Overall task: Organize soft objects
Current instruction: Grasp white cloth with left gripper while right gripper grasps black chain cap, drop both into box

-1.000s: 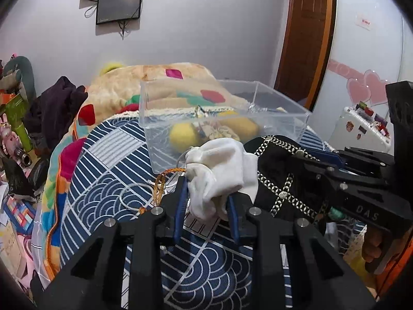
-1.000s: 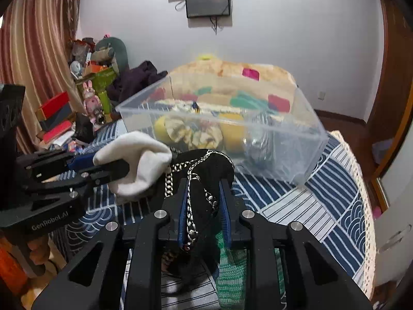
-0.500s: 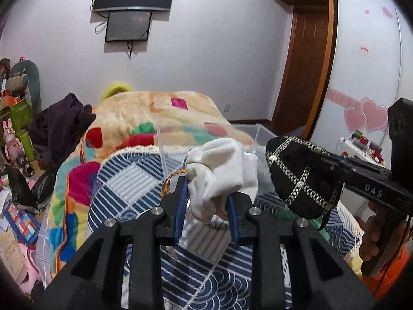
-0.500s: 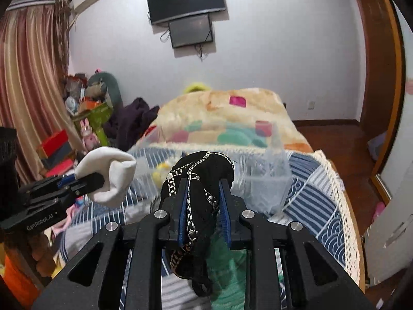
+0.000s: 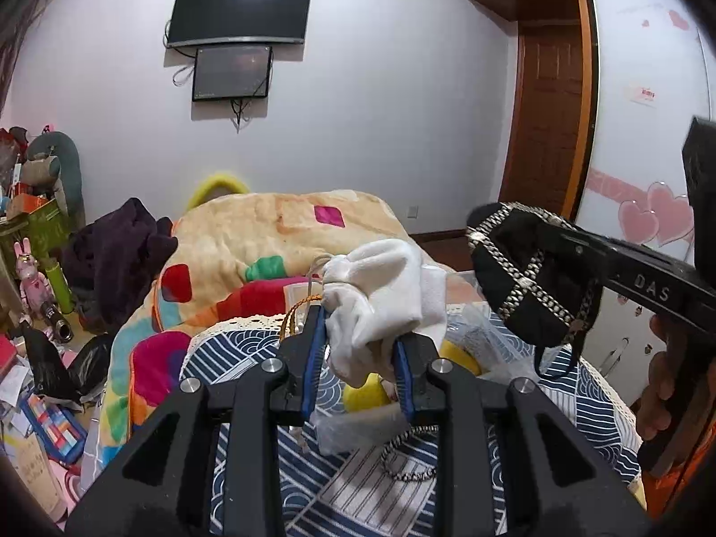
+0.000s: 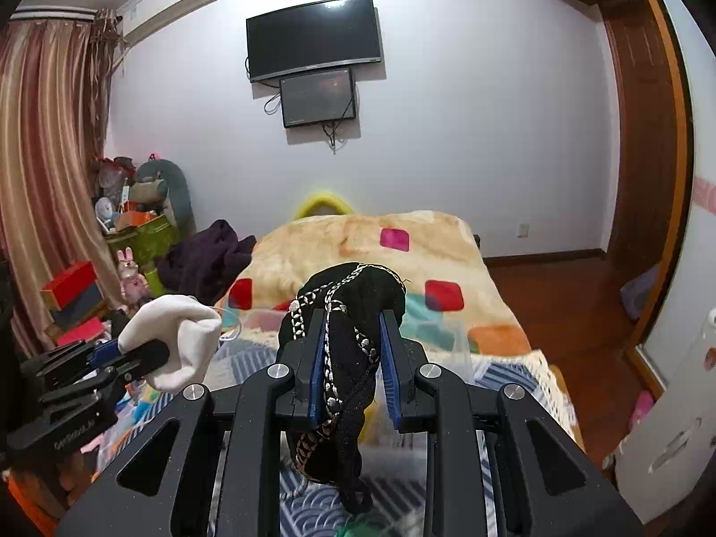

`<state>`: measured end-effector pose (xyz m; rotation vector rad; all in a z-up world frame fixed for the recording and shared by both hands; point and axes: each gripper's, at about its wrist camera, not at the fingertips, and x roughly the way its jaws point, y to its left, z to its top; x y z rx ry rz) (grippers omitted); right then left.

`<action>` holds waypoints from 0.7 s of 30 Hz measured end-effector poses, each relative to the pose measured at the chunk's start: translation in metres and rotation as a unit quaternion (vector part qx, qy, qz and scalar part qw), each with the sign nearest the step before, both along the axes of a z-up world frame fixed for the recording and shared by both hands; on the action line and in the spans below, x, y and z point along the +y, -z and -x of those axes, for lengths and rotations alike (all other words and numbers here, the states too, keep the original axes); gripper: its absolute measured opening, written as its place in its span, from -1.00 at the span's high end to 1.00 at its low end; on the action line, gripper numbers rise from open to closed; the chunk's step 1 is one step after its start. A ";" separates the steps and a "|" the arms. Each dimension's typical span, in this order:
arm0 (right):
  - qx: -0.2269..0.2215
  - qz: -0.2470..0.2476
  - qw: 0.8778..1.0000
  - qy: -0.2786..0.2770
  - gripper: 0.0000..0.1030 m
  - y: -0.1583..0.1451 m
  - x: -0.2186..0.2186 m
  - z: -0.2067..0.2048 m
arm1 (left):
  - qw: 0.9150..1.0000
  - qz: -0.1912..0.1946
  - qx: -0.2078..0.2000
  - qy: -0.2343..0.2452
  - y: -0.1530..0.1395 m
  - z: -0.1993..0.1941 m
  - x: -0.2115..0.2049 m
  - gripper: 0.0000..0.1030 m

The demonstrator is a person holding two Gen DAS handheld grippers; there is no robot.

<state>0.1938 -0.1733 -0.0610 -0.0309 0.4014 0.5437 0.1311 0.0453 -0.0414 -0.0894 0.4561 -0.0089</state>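
Since a second earlier both tools had risen: the clear bin point(image 5: 470, 308), which had filled the middle of each view, now sat low and partly hidden behind the lifted cloth.

The left tongs point(image 5: 358, 358) were pinching a bundle of white cloth point(image 5: 380, 295), and the right tongs point(image 6: 351, 367) were clamped on a black pouch point(image 6: 353, 313) trimmed with silver braid. Both pieces hung in the air above the blue patterned tabletop point(image 5: 595, 398), just beside each other and over or near the bin; I could not tell whether they were directly above its opening.

By my reading the task was partway done. Some soft yellow things point(image 5: 362, 396) already seemed to lie inside the bin, while the two carried pieces were not yet placed. A braided loop point(image 5: 407, 461) lay on the tabletop below and a bit of green fabric point(image 6: 353, 530) showed beneath the right tool, so more probably remained.

The white cloth looked thick, crumpled and knotted. The pouch sagged limply, its strap dangling beneath the tongs.
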 end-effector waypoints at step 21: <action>0.079 0.116 0.990 -0.016 0.61 0.046 0.044 -0.043 | 0.992 0.000 0.123 0.006 0.055 -0.089 -0.005 0.45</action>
